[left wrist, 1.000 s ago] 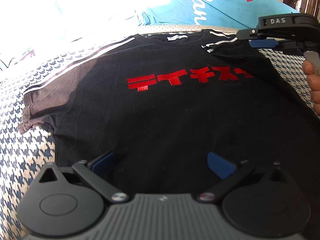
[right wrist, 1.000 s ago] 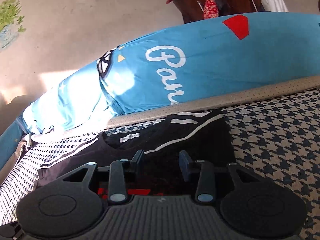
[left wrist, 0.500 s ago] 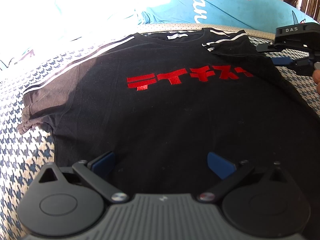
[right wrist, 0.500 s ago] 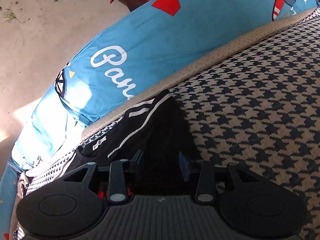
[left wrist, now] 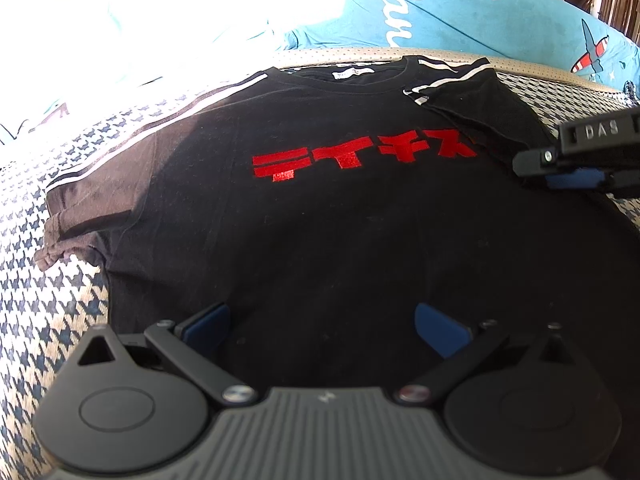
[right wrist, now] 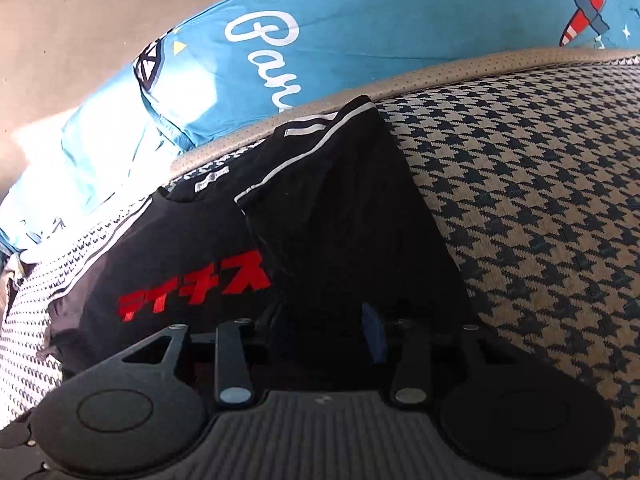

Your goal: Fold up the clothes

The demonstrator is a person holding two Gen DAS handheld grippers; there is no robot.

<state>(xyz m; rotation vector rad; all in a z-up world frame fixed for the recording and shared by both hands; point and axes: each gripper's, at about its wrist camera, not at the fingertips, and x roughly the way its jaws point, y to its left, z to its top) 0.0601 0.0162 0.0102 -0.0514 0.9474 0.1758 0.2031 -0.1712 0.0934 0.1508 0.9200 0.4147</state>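
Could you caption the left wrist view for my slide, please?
Open left tool hovers over black T-shirt on houndstooth cushion; right sleeve folded inward.

Left gripper [left wrist: 322, 326] jaws wide; right gripper [right wrist: 320, 330] jaws narrower

The left wrist camera sits low over the hem end of the shirt [left wrist: 320, 220], close above the fabric, and faces along it toward the collar and the blue bedding [left wrist: 460, 12] behind. The left gripper [left wrist: 322, 326] fills the lower edge of this view; the right gripper [left wrist: 576, 178] enters at the right edge. The right wrist camera sits at the shirt's [right wrist: 192, 248] right side, nearer the collar, and faces across the folded sleeve [right wrist: 340, 220] toward the same bedding [right wrist: 360, 24]. Both views share the red lettering, the collar, the folded sleeve and the houndstooth cover [right wrist: 540, 180].
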